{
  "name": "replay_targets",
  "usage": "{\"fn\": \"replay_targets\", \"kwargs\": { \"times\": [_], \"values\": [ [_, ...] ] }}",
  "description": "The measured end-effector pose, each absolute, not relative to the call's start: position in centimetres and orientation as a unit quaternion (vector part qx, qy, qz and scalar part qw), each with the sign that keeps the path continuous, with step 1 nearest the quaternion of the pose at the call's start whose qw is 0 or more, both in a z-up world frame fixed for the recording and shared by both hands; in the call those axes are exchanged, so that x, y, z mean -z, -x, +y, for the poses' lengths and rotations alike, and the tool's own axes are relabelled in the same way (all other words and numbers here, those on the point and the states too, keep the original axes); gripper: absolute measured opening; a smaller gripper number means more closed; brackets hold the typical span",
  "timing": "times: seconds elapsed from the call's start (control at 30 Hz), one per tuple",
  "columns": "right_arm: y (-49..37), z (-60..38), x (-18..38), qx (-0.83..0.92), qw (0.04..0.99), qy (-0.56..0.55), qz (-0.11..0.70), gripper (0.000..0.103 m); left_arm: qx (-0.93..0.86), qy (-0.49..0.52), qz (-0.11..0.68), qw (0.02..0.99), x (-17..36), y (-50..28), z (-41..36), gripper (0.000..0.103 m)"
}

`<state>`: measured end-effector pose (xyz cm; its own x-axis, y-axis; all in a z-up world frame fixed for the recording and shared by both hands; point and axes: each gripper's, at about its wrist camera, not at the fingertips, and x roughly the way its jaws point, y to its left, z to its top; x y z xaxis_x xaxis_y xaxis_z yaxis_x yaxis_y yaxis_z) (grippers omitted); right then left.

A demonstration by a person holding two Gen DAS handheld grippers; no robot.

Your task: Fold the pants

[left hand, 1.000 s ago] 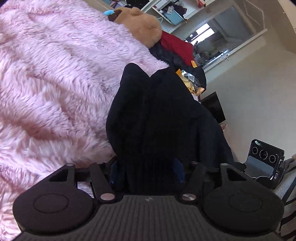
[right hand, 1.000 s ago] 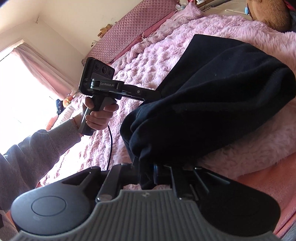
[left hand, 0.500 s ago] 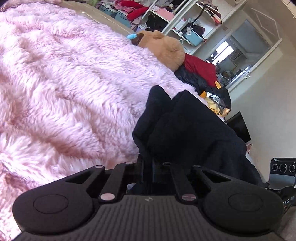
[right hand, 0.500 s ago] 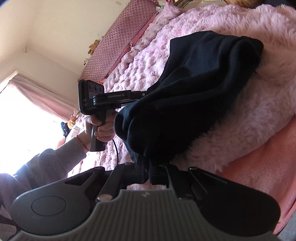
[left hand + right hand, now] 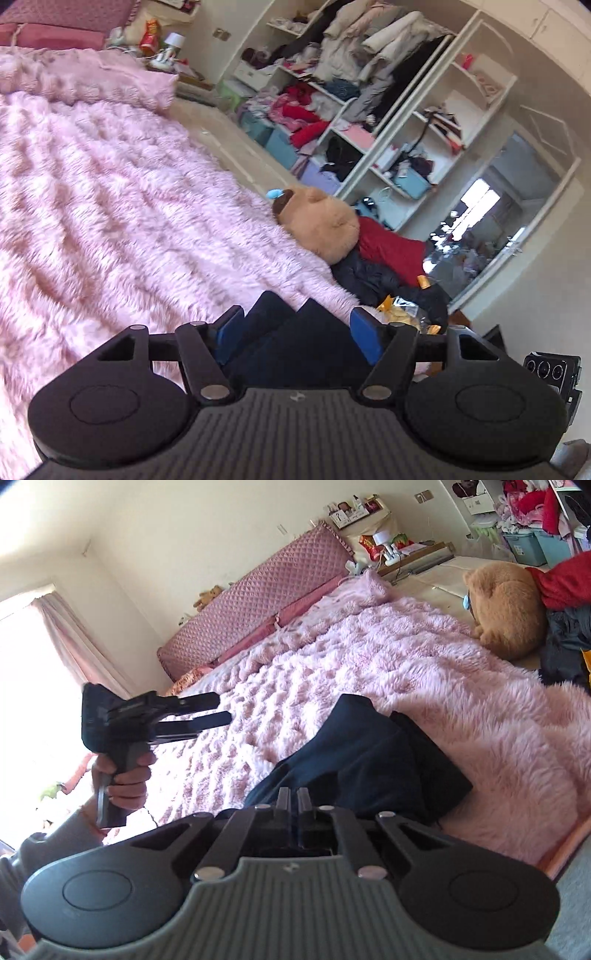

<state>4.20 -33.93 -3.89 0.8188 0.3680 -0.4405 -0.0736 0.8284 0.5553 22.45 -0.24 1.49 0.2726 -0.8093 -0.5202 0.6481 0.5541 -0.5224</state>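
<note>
Pink fuzzy bed (image 5: 424, 672) fills the frame. Dark pants (image 5: 369, 760) lie bunched at lower center, just ahead of the clenched, empty right claw (image 5: 293, 799). At middle left the left claw (image 5: 221, 709) is opening, holding nothing.

Am in lived-in home bedroom. Bed under me wears fluffy pink blanket (image 5: 424, 672), quilted pink headboard (image 5: 258, 605) stands against cream wall. Pink curtain (image 5: 70, 635) hangs at bright window. Big brown plush bear (image 5: 321, 227) lies near bed edge beside red garment (image 5: 391, 251). Open white wardrobe shelves (image 5: 369, 122) overflow with hung coats, piled clothes, blue storage bins. Bedside shelf (image 5: 410, 555) carries snack bags, small lamp.
</note>
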Motion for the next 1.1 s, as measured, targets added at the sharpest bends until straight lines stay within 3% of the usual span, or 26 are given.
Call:
{"fn": "replay_targets", "kwargs": {
  "times": [0.03, 0.1, 0.2, 0.4, 0.6, 0.73, 1.0, 1.07, 1.1],
  "values": [
    [-5.0, -34.0, 4.4, -0.116, 0.915, -0.258, 0.287, 0.000, 0.435, 0.095, 0.410, 0.796, -1.0, -21.3, -0.9, 0.055],
    [-6.8, -34.1, 5.4, -0.101, 0.914, -0.240, 0.311, 0.000, 0.386, 0.099, 0.458, 0.794, 1.2, -19.3, -1.5, 0.051],
    [-9.5, -34.7, 7.5, -0.087, 0.905, -0.245, 0.336, 0.000, 0.361, 0.133, 0.486, 0.785, 4.9, -16.4, -2.1, 0.037],
    [-12.0, -35.6, 9.4, -0.056, 0.900, -0.271, 0.338, 0.000, 0.248, 0.150, 0.403, 0.868, 6.9, -10.2, -4.3, 0.039],
    [-11.3, -33.0, 8.5, -0.037, 0.925, -0.170, 0.337, 0.000, 0.145, 0.071, 0.390, 0.907, 7.1, -9.0, -8.1, 0.037],
    [-10.2, -31.9, 8.0, -0.016, 0.932, -0.117, 0.343, 0.000, 0.107, 0.088, 0.396, 0.908, 7.0, -9.0, -8.5, 0.037],
    [-7.1, -31.8, 7.2, -0.015, 0.930, -0.118, 0.347, 0.000, 0.102, 0.100, 0.401, 0.905, 6.0, -7.7, -7.8, 0.037],
    [-6.4, -32.1, 6.6, -0.025, 0.932, -0.122, 0.340, 0.015, 0.114, 0.132, 0.407, 0.896, 5.4, -7.6, -6.6, 0.042],
    [-6.0, -32.4, 6.3, -0.036, 0.933, -0.128, 0.334, 0.032, 0.129, 0.153, 0.413, 0.888, 5.1, -7.6, -5.6, 0.048]
  ]
}}
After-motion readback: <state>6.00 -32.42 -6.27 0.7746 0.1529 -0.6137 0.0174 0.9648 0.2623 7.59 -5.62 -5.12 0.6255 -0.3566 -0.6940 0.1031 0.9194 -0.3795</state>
